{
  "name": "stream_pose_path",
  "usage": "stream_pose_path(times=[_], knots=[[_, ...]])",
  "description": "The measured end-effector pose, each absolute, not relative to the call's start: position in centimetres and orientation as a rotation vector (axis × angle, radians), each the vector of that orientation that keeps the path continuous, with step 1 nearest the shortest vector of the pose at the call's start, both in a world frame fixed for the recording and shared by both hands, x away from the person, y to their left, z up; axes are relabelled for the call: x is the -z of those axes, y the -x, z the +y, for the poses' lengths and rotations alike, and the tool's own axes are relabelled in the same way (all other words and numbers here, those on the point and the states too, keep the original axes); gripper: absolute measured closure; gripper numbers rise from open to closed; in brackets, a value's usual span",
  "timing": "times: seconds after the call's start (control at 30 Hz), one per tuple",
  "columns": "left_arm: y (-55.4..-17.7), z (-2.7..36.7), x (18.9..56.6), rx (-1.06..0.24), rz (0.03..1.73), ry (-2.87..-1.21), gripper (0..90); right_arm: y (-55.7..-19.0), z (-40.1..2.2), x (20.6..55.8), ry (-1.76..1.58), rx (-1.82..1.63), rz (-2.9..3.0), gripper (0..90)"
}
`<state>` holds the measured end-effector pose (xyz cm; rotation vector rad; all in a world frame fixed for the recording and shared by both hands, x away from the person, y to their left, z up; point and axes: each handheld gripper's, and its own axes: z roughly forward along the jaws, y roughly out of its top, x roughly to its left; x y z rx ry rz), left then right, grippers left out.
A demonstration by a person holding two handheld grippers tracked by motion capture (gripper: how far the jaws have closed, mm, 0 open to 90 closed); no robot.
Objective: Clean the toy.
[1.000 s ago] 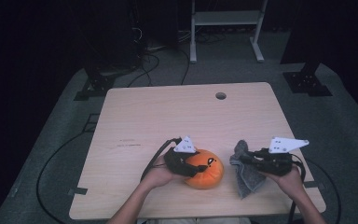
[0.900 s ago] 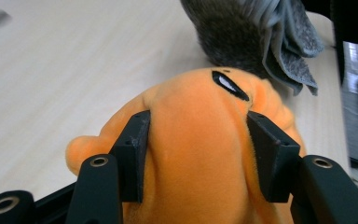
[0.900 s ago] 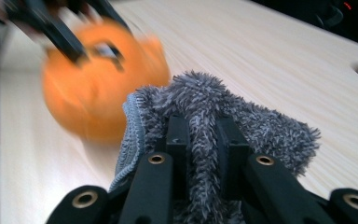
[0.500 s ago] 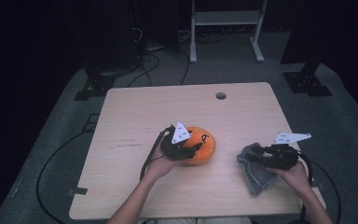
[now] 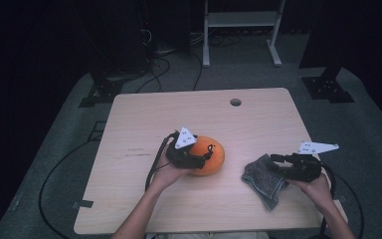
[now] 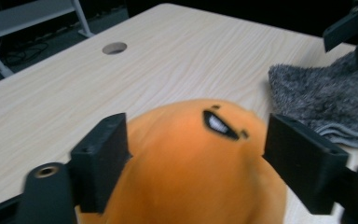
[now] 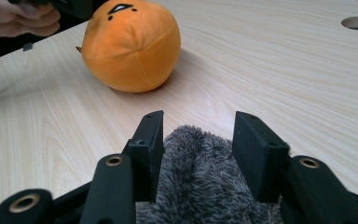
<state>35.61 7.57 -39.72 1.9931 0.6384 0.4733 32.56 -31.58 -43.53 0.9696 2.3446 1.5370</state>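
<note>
A round orange plush (image 5: 218,162) with a small black face rests on the wooden table (image 5: 179,114), left of centre. My left gripper (image 5: 206,153) straddles it. In the left gripper view its jaws have just been opening and stand on either side of the plush (image 6: 186,140) without squeezing it. A crumpled grey cloth (image 5: 261,180) lies to the right near the front edge. My right gripper (image 5: 273,165) points left over the cloth's right edge. Its jaws have just been opening too, and stand apart with the fuzzy cloth (image 7: 200,186) between them, not pinched.
A round cable hole (image 5: 235,102) sits near the table's far edge. The wood between the plush and the cloth is bare. Off the table, cables trail over the grey floor, and a white shelf frame (image 5: 241,30) stands behind.
The plush has moved away from the front edge with my left gripper, whose jaws have spread. My right gripper has drawn to the right along the cloth and its jaws have parted.
</note>
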Motion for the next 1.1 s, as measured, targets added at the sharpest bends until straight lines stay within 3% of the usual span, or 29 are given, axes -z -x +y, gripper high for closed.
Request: stream_pose_path(times=[0.3,1.1], knots=[[-34.4,9.5,38.9,-0.482,0.645,-1.992,13.4,-32.0,-31.4,43.1,-0.946,-1.534,2.332,50.5],[-32.1,15.4,41.0,-0.474,0.762,-1.978,9.6,-31.6,-31.1,43.2,-0.95,-1.503,2.338,43.9]])
